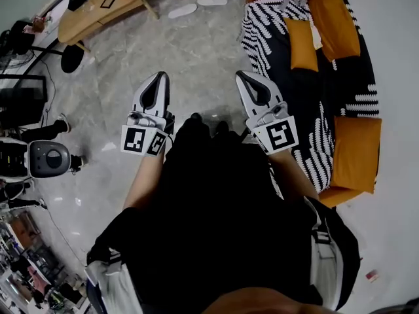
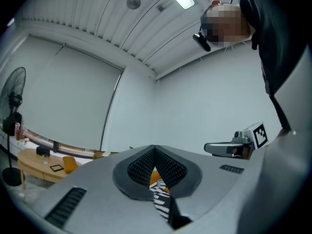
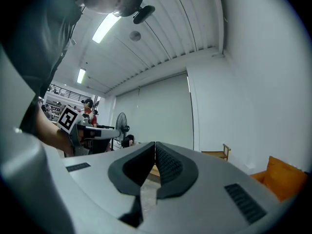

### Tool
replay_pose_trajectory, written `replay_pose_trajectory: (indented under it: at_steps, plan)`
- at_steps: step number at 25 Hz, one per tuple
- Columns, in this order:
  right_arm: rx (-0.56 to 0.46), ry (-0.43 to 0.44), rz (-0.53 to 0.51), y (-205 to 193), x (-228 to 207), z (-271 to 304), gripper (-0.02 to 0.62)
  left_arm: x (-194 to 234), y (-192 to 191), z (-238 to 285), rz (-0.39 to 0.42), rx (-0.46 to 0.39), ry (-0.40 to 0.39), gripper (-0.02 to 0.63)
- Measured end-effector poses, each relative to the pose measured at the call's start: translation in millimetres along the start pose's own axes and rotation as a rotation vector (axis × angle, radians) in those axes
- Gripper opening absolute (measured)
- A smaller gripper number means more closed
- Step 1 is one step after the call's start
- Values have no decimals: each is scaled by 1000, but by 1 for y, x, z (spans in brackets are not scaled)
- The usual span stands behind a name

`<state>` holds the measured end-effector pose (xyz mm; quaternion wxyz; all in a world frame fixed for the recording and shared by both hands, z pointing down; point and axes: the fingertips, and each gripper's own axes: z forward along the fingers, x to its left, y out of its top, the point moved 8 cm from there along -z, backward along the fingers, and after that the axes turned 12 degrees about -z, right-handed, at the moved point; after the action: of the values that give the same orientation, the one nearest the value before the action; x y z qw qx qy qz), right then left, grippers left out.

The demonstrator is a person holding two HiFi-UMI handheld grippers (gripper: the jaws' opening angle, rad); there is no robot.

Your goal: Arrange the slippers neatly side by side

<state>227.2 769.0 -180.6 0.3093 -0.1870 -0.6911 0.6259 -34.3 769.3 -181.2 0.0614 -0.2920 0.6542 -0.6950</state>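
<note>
Two white slippers lie far ahead on the grey floor, one (image 1: pixel 182 10) angled and the other (image 1: pixel 212 1) to its right, a small gap between them. My left gripper (image 1: pixel 159 77) is held level over the floor, well short of them, shut with nothing in it. My right gripper (image 1: pixel 241 76) is level beside it, also shut and empty. In the left gripper view the jaws (image 2: pixel 154 147) meet tip to tip; the right gripper view shows its jaws (image 3: pixel 155 144) closed the same way. Neither gripper view shows the slippers.
A sofa (image 1: pixel 308 103) with a black-and-white striped throw and orange cushions (image 1: pixel 334 19) runs along the right. A wooden table (image 1: pixel 98 8) stands at the back left, with a fan base (image 1: pixel 72 58) near it. A grey machine (image 1: pixel 47 159) sits at the left.
</note>
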Motion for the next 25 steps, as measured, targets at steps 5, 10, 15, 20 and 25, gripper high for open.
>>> replay_pose_trajectory:
  at_steps: [5, 10, 15, 20, 25]
  plan:
    - [92, 3, 20, -33, -10, -4, 31, 4, -10, 23, -22, -2, -41, 14]
    - [95, 13, 19, -38, -29, 33, 32, 29, -19, 57, -43, 4, -58, 14]
    - [115, 36, 5, -38, -61, 86, 32, 65, -6, 96, -71, -29, -54, 14]
    - [145, 21, 26, -42, -88, 148, 31, 112, 10, 135, -68, -24, -16, 14]
    - [142, 63, -12, -38, -99, 208, 32, 156, 23, 167, -68, -33, -6, 14]
